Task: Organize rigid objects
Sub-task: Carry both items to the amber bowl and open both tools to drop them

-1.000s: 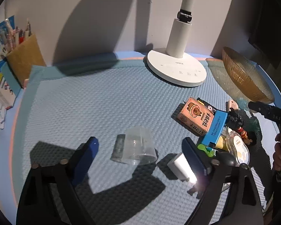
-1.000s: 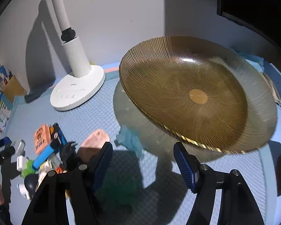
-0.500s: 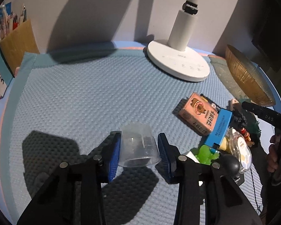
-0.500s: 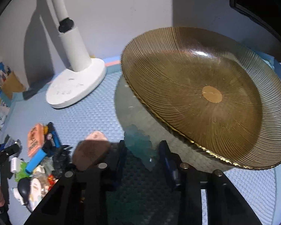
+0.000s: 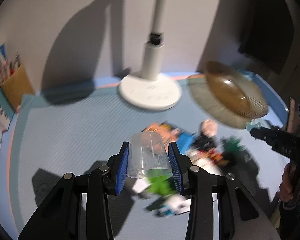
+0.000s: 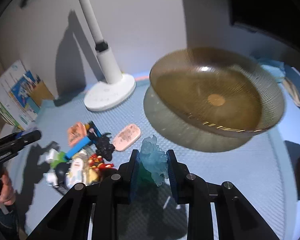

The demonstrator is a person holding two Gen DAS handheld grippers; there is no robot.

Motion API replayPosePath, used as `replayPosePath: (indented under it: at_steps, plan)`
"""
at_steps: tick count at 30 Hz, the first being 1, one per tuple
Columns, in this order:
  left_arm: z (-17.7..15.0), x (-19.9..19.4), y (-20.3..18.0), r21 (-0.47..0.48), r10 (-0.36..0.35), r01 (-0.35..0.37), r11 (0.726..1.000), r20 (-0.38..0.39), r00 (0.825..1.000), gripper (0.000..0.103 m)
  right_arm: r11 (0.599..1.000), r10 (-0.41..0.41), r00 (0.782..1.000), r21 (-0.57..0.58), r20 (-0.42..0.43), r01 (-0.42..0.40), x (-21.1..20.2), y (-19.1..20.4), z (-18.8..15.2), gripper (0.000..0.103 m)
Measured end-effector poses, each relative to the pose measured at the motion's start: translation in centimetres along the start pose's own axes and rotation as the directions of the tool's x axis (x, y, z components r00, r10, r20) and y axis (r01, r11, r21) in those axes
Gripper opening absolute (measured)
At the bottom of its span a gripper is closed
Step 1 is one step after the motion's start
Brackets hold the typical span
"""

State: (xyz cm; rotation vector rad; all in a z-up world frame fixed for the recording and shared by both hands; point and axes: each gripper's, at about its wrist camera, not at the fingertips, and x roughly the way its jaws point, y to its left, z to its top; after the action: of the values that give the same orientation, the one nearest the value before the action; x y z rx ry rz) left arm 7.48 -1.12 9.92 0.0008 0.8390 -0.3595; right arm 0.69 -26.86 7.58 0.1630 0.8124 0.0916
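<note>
Blue mat (image 5: 70, 132) | left tool (image 5: 149, 160) — cup (image 5: 148, 156) clamped | right tool (image 6: 153, 166) — figurine (image 6: 155, 160) clamped

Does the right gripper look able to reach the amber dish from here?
Probably yes: the right gripper, shut on the blue figure, has only bare mat ahead before the amber dish.

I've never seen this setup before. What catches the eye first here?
The amber ribbed glass dish dominates the right of the blue mat. The left gripper clamps a clear plastic cup; the right gripper clamps a translucent blue figurine.
</note>
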Motion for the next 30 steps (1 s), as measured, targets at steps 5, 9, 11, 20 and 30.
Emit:
replayPosePath:
  at_steps: [5,9,11,20,30]
  plan:
    - [5.1,-0.6,-6.6,0.079,-0.089,0.083,0.993,0.081,0.993,0.036,0.996,-0.092,0.985,0.015,0.145,0.091,-6.2,-2.6,2.9,0.026]
    - [8.7,2.3,-13.0,0.146,-0.154,0.140,0.979,0.092,0.984,0.036,0.988,-0.147,0.974,0.073,0.175,0.136,-7.5,-6.0,5.0,0.026]
    - [9.4,5.1,-15.5,0.154,-0.172,0.162,0.975,0.057,0.983,0.036,0.984,-0.168,0.977,0.084,0.133,0.158,-5.9,-7.4,5.7,0.026]
    - [8.7,12.5,-21.5,0.223,-0.154,0.162,0.961,-0.051,0.987,0.036,0.983,-0.177,0.984,0.058,-0.004,0.176,-1.1,-10.0,5.3,0.026]
    - [8.7,8.3,-19.6,0.195,-0.130,0.120,0.973,0.041,0.991,0.084,0.983,-0.161,0.983,0.102,0.086,0.152,-4.8,-11.1,4.9,0.057]
